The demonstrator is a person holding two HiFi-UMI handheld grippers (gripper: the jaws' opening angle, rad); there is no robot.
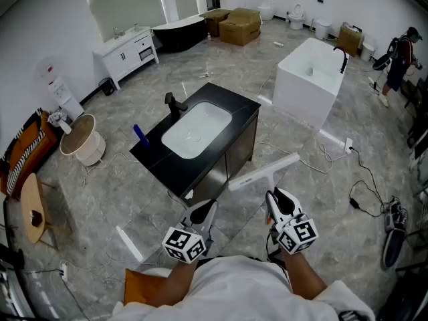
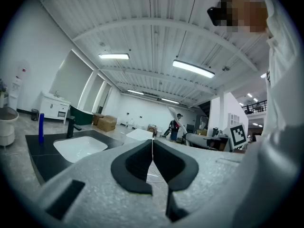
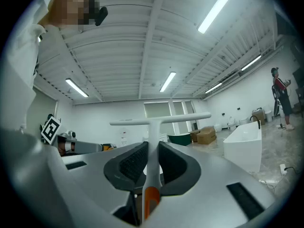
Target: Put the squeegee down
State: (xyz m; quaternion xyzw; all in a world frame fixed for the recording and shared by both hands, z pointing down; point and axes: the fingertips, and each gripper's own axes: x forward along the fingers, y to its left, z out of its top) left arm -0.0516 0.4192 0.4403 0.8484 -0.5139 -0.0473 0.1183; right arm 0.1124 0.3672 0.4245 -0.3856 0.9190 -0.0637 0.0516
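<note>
- My white shirt fills the bottom of the head view and hides both arms behind the marker cubes. In the left gripper view my sleeve blocks the whole right side.
- The lower end of the squeegee (image 3: 160,121) handle drops out of sight between the pads of my right tool (image 3: 152,151). Only an orange section shows there.
- Far right, a person (image 1: 401,57) is partly cut off by the frame edge and too small to read further.
- The white basin (image 1: 196,129) is sunk into the black vanity tabletop (image 1: 241,109). A black faucet (image 1: 175,103) stands at its far rim, and a blue bottle (image 1: 140,134) stands upright on the tabletop beside the basin's left end.
- A round pale bin (image 1: 81,139) sits on the floor left of the vanity; I cannot make out its inside.
- A white freestanding bathtub (image 1: 311,79) stands beyond the vanity to the right.
- The squeegee is white and T-shaped: a slim straight handle with a long narrow crossbar at the top.
- My right tool is clamped on the handle, holding the squeegee in the air over the grey marble floor (image 1: 314,192). It is near the vanity's front corner and apart from the tabletop.
- My left tool (image 2: 152,156) has its pads pressed together with nothing between them.
</note>
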